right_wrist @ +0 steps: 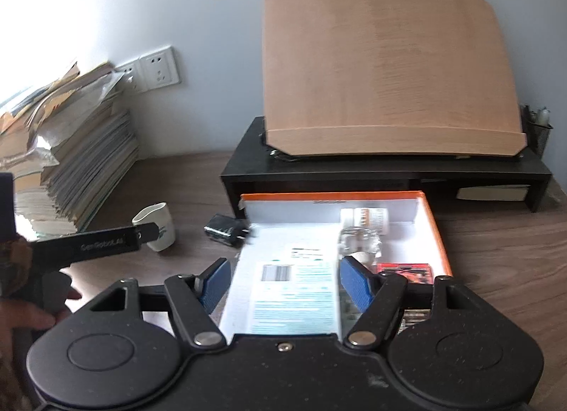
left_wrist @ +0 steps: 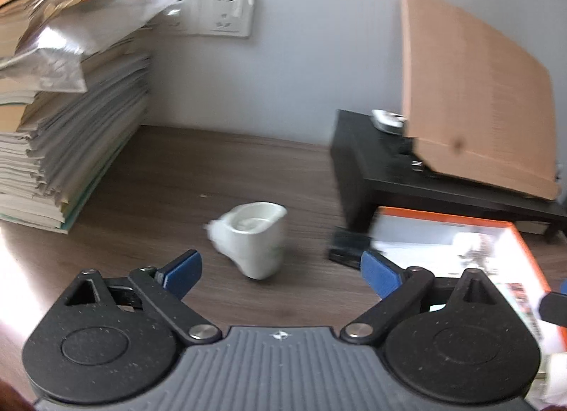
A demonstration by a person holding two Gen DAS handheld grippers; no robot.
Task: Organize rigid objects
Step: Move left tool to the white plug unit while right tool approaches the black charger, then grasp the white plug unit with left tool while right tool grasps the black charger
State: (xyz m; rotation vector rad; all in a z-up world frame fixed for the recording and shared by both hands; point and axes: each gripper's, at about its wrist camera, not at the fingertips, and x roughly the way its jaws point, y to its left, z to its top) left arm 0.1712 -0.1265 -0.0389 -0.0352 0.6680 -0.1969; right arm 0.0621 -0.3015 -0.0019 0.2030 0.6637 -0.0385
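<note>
A white cup (left_wrist: 253, 240) stands on the dark wooden table (left_wrist: 177, 170), a little ahead of my left gripper (left_wrist: 280, 274). That gripper is open wide, with nothing between its blue pads. In the right wrist view the cup (right_wrist: 157, 225) shows behind one black left finger (right_wrist: 106, 242). My right gripper (right_wrist: 286, 286) hovers over an open orange box (right_wrist: 437, 230). Its pads are shut on the sides of a white labelled packet (right_wrist: 294, 287). A black charger (right_wrist: 226, 230) lies between the cup and the orange box.
A tall stack of papers (left_wrist: 71, 134) fills the left side by the wall sockets (left_wrist: 226, 12). A black riser (right_wrist: 389, 170) carries a tilted wooden board (right_wrist: 382, 67) and a mesh pen pot (right_wrist: 538, 131). Small items (right_wrist: 365, 223) lie inside the orange box. A hand (right_wrist: 24, 318) holds the left gripper.
</note>
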